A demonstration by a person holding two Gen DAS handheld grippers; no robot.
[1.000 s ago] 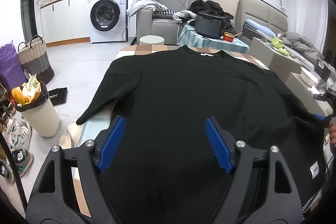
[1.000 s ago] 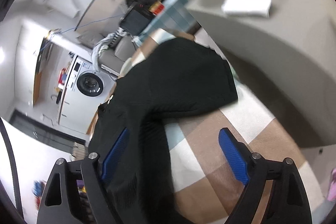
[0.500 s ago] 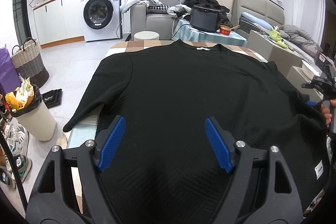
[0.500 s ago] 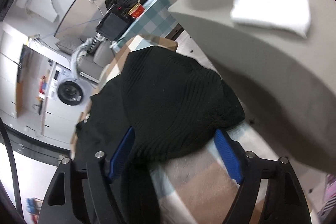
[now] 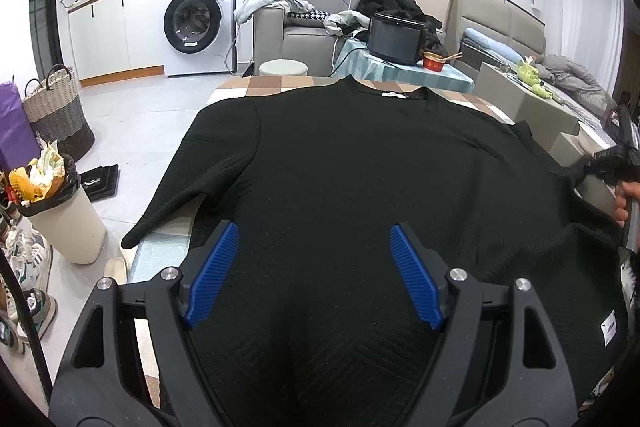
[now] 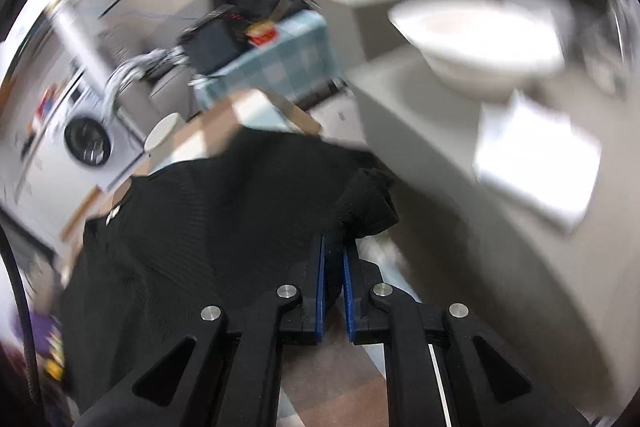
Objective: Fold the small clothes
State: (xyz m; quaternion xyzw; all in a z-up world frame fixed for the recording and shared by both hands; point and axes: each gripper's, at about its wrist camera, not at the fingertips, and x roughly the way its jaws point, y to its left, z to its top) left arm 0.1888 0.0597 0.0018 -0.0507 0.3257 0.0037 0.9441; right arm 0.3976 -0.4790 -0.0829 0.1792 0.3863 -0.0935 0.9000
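A black short-sleeved top (image 5: 360, 179) lies spread flat on a checked table (image 5: 264, 87), neckline at the far end. My left gripper (image 5: 314, 247) hovers open over the lower middle of the top, blue pads apart and nothing between them. In the right wrist view my right gripper (image 6: 335, 247) is shut on the end of the top's right sleeve (image 6: 366, 203), which bunches up above the blue pads. The same gripper (image 5: 612, 159) and a hand (image 5: 626, 199) show at the right edge of the left wrist view, lifting that sleeve off the table.
A lined bin (image 5: 60, 211) and shoes (image 5: 28, 267) stand on the floor to the left. A grey counter with a white bowl (image 6: 480, 39) and a folded white cloth (image 6: 536, 163) runs close on the right. A side table with a black appliance (image 5: 396, 39) sits beyond the neckline.
My right gripper closed its jaws on the right sleeve's end and rolled while lifting it. My left gripper drifted slightly forward and down over the top, still open.
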